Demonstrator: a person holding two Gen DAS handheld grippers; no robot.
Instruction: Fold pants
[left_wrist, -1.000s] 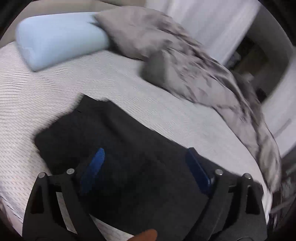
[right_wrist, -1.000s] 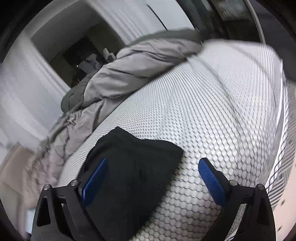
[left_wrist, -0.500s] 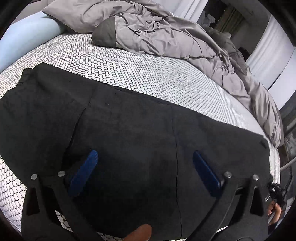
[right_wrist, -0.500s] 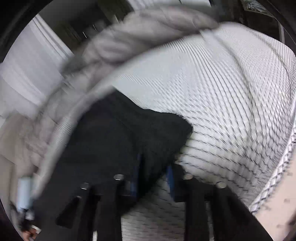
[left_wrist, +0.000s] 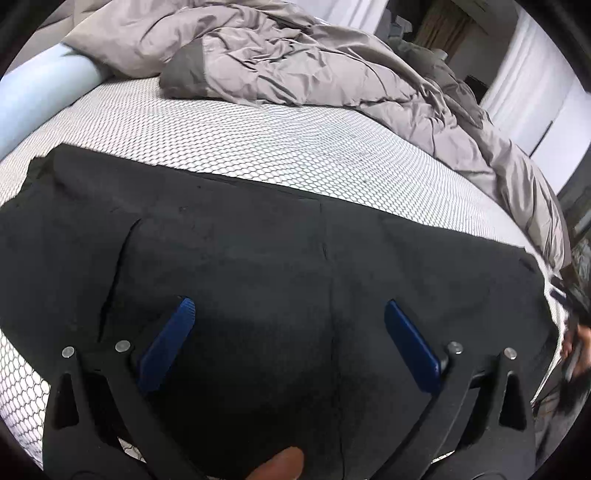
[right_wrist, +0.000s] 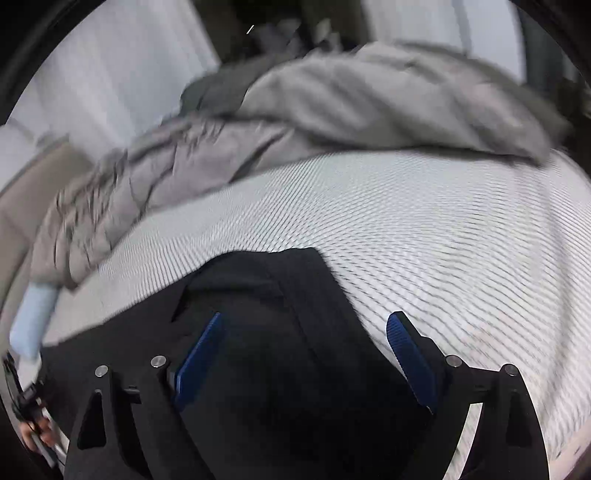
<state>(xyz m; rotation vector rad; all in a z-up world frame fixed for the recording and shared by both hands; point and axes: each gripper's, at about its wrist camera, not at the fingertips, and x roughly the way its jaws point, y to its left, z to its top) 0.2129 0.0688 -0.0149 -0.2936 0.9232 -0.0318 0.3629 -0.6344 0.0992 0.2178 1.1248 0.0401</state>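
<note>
Black fleece-like pants (left_wrist: 258, 266), spread flat on the mattress (left_wrist: 295, 147) beneath both grippers: soft, limp (likely light), best pinched at a hem corner; left gripper (left_wrist: 288, 321) gaping, empty; right gripper (right_wrist: 304, 332) opening, nothing clamped.

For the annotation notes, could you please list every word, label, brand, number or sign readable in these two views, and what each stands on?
None: no readable text in either view.
Black pants: no tag, label or print visible.
White mattress cover: honeycomb pattern only.
Grey duvet, light blue pillow: plain.
Left gripper, right gripper: blue pads, no markings.
The right wrist view is motion-blurred, so small print there could not be read.
</note>
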